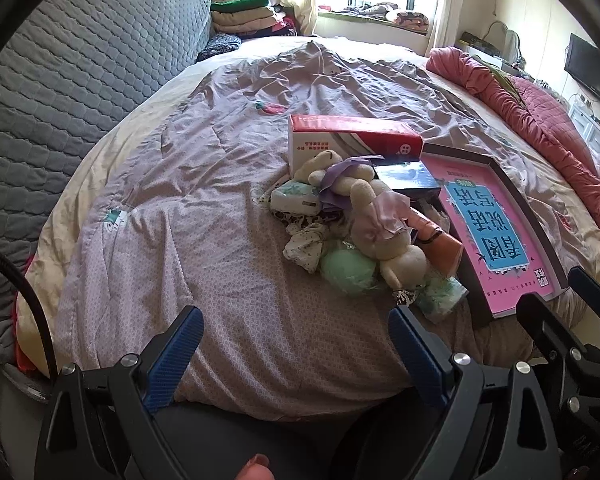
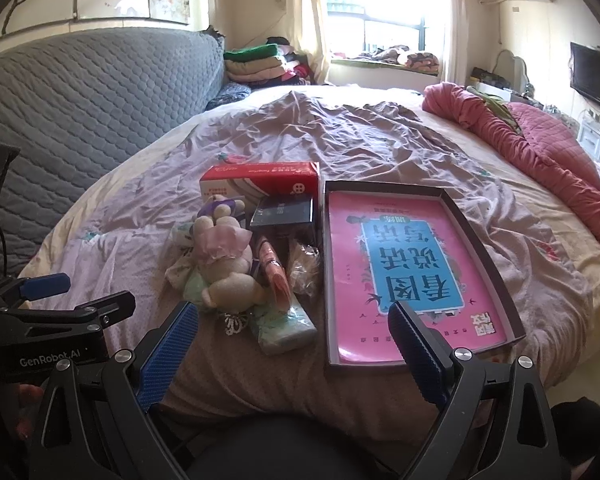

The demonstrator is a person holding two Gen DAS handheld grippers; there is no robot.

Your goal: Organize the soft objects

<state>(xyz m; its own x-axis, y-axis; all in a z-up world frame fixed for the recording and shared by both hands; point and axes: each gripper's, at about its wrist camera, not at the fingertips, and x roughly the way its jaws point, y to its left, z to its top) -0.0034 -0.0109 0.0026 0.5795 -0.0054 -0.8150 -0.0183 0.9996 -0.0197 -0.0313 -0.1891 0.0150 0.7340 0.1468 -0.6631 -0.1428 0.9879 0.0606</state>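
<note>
plush rabbit (image 2: pixel 224 268) ahead-left of right gripper (image 2: pixel 294 320), jaws apart

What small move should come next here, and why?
Probably ease the right tool forward onto the plush rabbit that tops the pile. Both tools are open and empty, the left tool hanging back over bare quilt. The rabbit lies uppermost, unobstructed, just left of the shallow box holding the pink book, a likely place for it.
</note>
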